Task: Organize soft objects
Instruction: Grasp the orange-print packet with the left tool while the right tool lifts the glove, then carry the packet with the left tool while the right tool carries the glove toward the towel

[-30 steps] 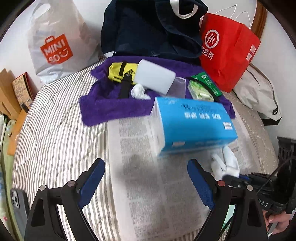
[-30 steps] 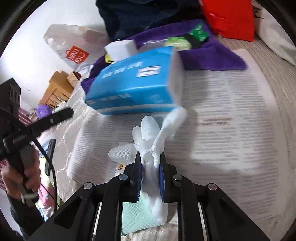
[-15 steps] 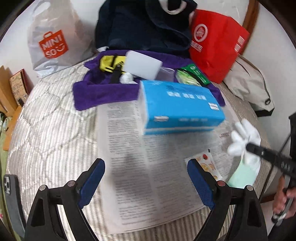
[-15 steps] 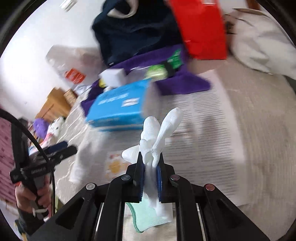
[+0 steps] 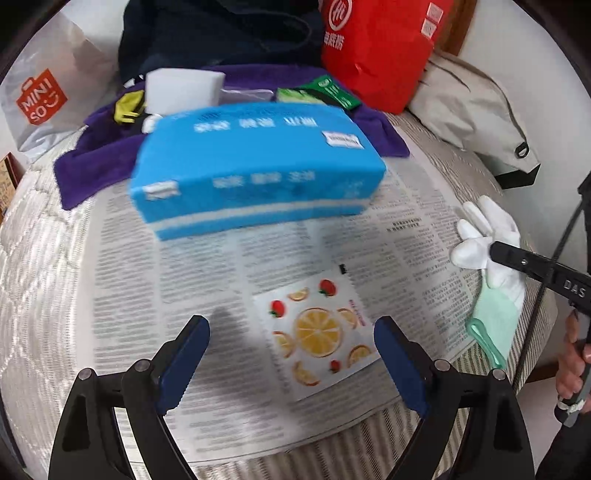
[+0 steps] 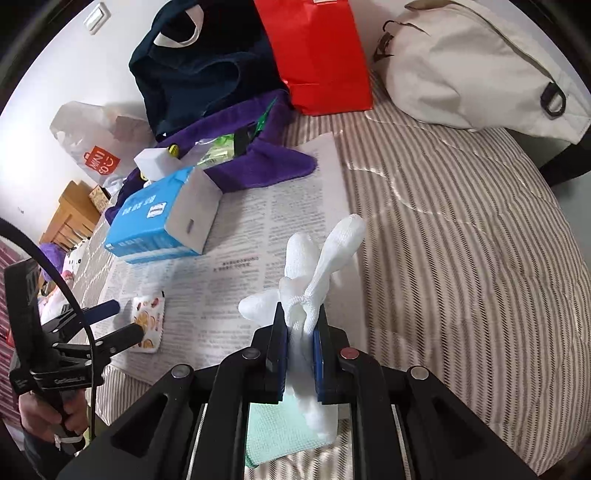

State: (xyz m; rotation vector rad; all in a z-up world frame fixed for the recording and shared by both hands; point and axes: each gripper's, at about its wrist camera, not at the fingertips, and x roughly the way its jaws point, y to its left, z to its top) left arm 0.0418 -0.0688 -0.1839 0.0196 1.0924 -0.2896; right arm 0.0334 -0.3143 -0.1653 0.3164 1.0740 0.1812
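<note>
My right gripper (image 6: 300, 325) is shut on a white glove with a mint-green cuff (image 6: 314, 266) and holds it above the right edge of the newspaper; the glove also shows in the left wrist view (image 5: 491, 236). My left gripper (image 5: 291, 358) is open and empty, low over a fruit-print packet (image 5: 317, 332) on the newspaper (image 5: 207, 280). A blue tissue pack (image 5: 255, 166) lies ahead of it. A purple towel (image 5: 92, 162) behind holds a white sponge block (image 5: 183, 90), a yellow item and green packets.
A striped quilt (image 6: 461, 240) covers the bed. At the back stand a red paper bag (image 5: 373, 48), a dark navy bag (image 5: 221, 29) and a white Miniso bag (image 5: 40, 99). A beige bag (image 6: 472, 62) lies at the right.
My right gripper has lifted the glove and carried it right, off the newspaper's edge. My left gripper has moved forward and down; the fruit-print packet now lies between its fingers.
</note>
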